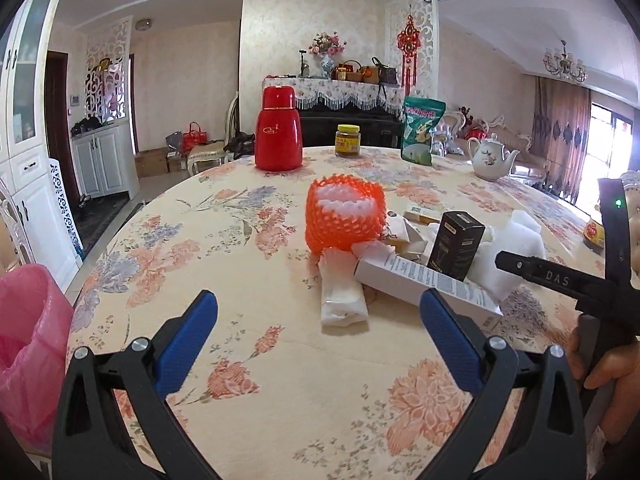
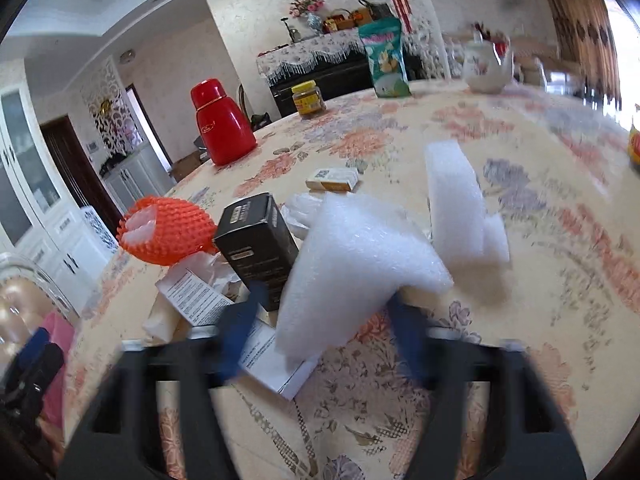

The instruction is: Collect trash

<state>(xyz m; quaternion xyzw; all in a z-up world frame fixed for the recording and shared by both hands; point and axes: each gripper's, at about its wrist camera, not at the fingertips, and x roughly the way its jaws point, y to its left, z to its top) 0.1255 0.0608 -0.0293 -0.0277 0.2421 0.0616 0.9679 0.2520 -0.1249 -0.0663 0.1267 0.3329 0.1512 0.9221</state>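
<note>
a round table [image 1: 280,380] is covered by a cream cloth printed with orange and lilac flowers. behind it a papered wall, a dark sideboard under a fringed floral runner [image 1: 332,90], white cabinets [image 1: 24,160] and a curtained window [image 1: 568,140] are seen.

the red flask [image 1: 278,134] is taken as landmark. just right of it a yellow-lidded jar [image 1: 347,141] with brown contents is stood, then a green pouch [image 1: 420,130] and a white teapot [image 1: 491,157], lid on. nearer the camera than the flask the trash is heaped: an orange foam net [image 1: 344,218] with white filling, a white wrapper [image 1: 342,296], a long white carton [image 1: 428,284], a black box [image 1: 456,244], a small yellow box [image 2: 332,180] and white foam sheet [image 2: 352,264]. well left of the flask, off the table edge, a bin lined with a pink bag [image 1: 28,344] is seen; its contents cannot be told.

the left gripper [image 1: 320,316] is held wide apart over bare cloth, nothing between the pads. the right gripper [image 2: 324,310] is blurred; its pads are seen at either side of the foam sheet's lower corner, and whether it is pinched cannot be told.
</note>
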